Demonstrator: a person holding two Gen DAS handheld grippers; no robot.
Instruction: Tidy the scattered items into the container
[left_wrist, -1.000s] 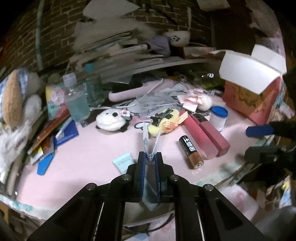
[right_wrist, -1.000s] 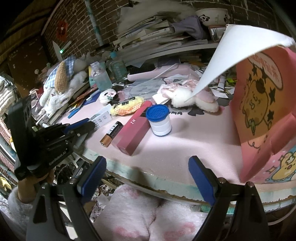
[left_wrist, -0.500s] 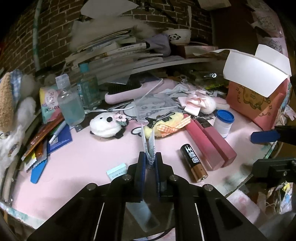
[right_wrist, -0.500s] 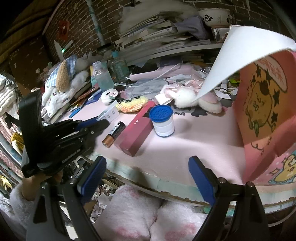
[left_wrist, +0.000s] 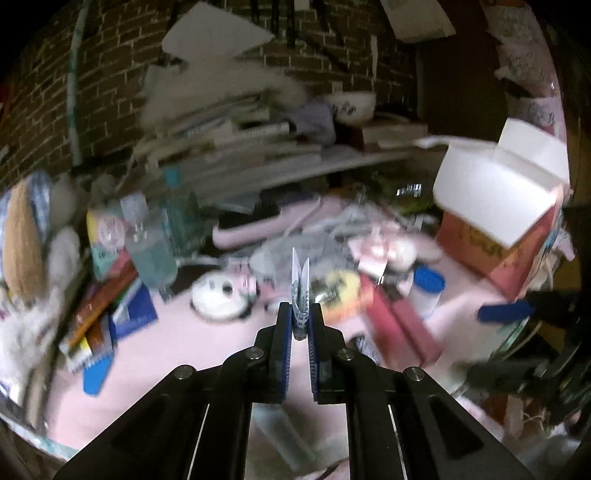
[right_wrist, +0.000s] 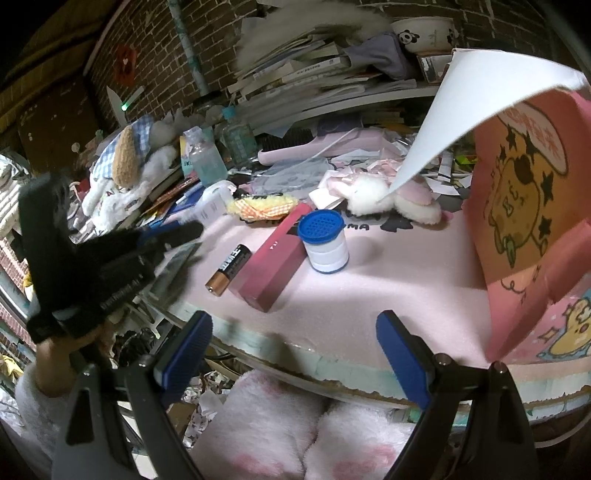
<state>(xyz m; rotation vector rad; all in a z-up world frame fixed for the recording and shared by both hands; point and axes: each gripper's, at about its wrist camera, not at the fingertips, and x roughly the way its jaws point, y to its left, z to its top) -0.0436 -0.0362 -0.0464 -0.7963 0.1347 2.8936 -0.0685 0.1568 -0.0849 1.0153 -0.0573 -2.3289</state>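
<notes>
My left gripper (left_wrist: 300, 314) is shut on a thin, clear printed packet (left_wrist: 300, 275) that stands up out of the jaws, held above the pink table mat (left_wrist: 177, 343). The picture is blurred by motion. In the right wrist view the left gripper (right_wrist: 181, 232) hangs over the table's left edge, held by a hand. The pink cartoon box (right_wrist: 524, 206) with open white flaps (left_wrist: 491, 192) stands at the right. My right gripper (right_wrist: 295, 350) waits open at the near table edge with nothing between its fingers.
On the mat lie a battery (right_wrist: 229, 267), a maroon box (right_wrist: 275, 258), a blue-lidded white jar (right_wrist: 325, 242), a yellow plush clip (right_wrist: 264, 205), a panda plush (left_wrist: 221, 301) and a white pom-pom plush (right_wrist: 369, 195). Bottles (right_wrist: 207, 158) and stacked books (right_wrist: 306, 70) crowd the back.
My left gripper has lifted with the packet in it, and its view has gone blurry. The right gripper has stayed where it was, still open.
</notes>
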